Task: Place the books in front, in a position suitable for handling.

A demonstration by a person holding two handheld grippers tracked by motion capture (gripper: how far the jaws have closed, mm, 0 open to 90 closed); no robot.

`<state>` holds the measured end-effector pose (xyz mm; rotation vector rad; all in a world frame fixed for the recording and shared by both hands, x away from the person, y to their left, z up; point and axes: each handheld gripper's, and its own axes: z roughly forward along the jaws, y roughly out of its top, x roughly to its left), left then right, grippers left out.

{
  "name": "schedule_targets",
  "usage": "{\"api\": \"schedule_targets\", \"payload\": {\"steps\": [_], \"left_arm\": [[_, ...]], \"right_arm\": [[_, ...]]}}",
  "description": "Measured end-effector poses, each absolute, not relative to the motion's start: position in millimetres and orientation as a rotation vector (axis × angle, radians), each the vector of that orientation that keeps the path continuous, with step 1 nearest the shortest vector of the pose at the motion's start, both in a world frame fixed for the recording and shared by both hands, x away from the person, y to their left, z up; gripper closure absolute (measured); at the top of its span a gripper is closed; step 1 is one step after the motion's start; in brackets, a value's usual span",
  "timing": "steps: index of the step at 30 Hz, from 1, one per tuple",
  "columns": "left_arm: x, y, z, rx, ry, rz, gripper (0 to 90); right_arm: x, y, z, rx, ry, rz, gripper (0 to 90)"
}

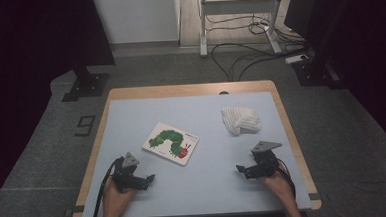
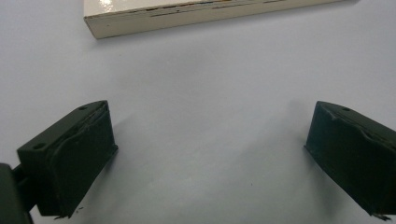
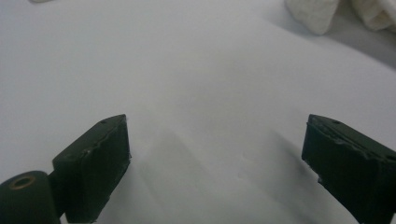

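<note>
While both sets of jaws are held wide apart with nothing between them, no work is judged to have been started: the book point(image 1: 170, 143) lies flat near the table point(image 1: 130, 104) centre, untouched, at about one o'clock from the left gripper point(image 1: 149, 180). The white cloth point(image 1: 240, 119) is seen crumpled at twelve o'clock from the right gripper point(image 1: 240, 169), likewise untouched, so every step is left.

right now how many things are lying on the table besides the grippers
2: a caterpillar picture book left of centre, ahead of the left gripper, and a crumpled white cloth farther back on the right. Nothing looks hidden.
</note>
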<state>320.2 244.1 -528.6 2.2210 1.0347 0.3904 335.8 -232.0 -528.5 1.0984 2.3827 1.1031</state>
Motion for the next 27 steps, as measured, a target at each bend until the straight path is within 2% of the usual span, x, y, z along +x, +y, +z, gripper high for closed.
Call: {"api": "schedule_targets", "payload": {"steps": [8,27], "left_arm": [[320,244,-529,2.221,1.034,0.391,0.9],[320,244,-529,2.221,1.034,0.391,1.2]], "right_arm": [[338,-239,-511,1.092,2.348,1.073,0.3],[361,-256,-487,1.109,2.26,1.069,0.0]]}}
